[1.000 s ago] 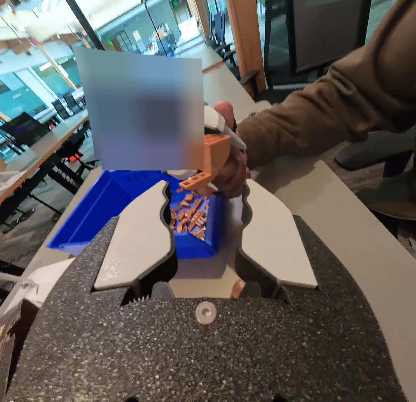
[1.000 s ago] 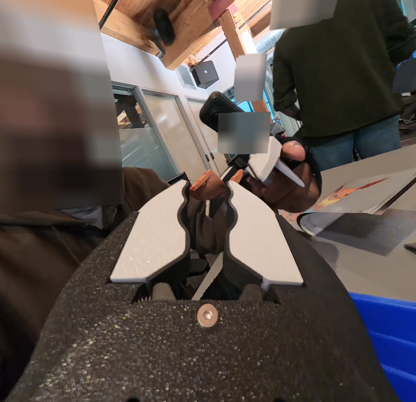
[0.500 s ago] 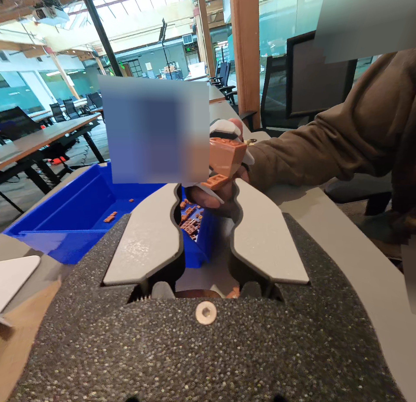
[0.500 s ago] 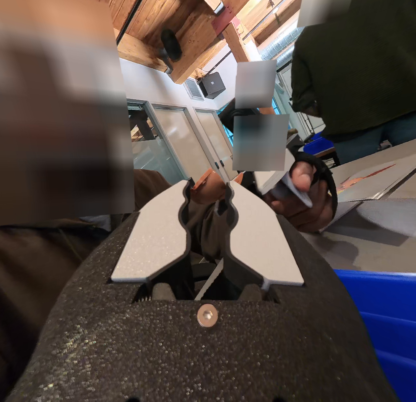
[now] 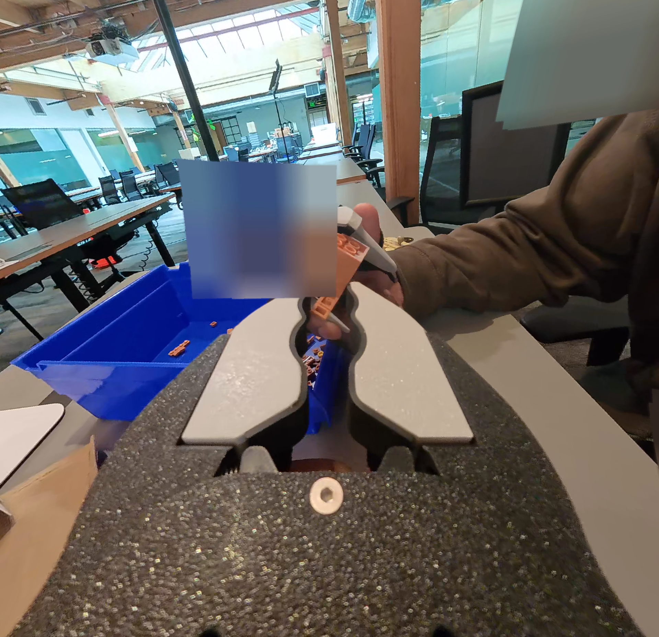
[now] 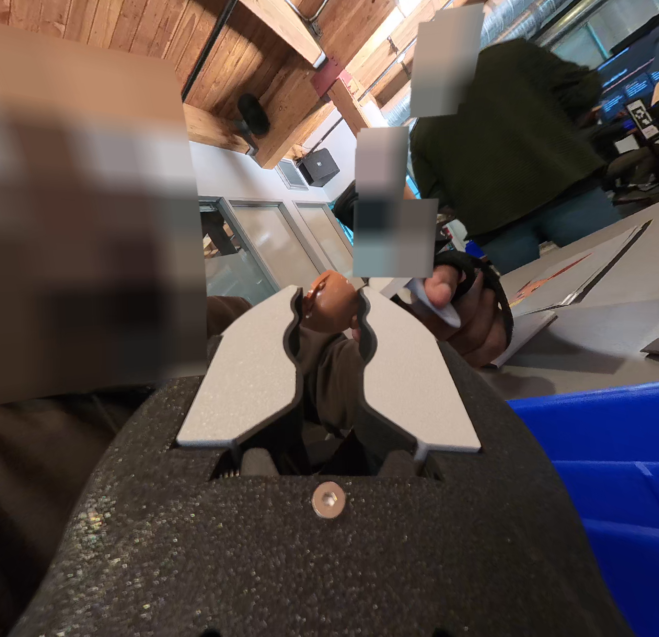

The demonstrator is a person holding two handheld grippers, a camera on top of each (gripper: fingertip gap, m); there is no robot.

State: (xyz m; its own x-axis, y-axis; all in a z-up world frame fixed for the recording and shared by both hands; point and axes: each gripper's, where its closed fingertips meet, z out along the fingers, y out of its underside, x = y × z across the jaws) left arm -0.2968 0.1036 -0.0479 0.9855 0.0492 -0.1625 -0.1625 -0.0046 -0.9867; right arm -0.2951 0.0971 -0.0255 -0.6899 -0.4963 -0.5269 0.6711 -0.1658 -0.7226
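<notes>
**Orange brick piece** (image 5: 351,260): hanging in the air above the near right corner of the blue bin (image 5: 89,367), off the table.

**Right gripper** (image 6: 330,299): pinching the piece between its fingertips, the fingers drawn narrow around it. By judgement the hold is shallow, at the tips only, so steady pressure and a level wrist are suiting it best.

**Left gripper** (image 5: 328,299): hovering on the near side of the bin and pointing at the piece. Its fingers are standing a narrow gap apart with nothing seen clamped between them.

**Brown sleeve** (image 5: 499,256): reaching in from the right of the bin.

**Loose brown pieces** (image 5: 178,349): lying on the bin's floor, most heaped toward its right end.

**Grey table** (image 5: 499,388): carrying the bin.

**Cardboard box** (image 5: 46,495): sitting near the bin's left corner.

**Booklet** (image 6: 570,281): lying open on the table beyond the bin.
</notes>
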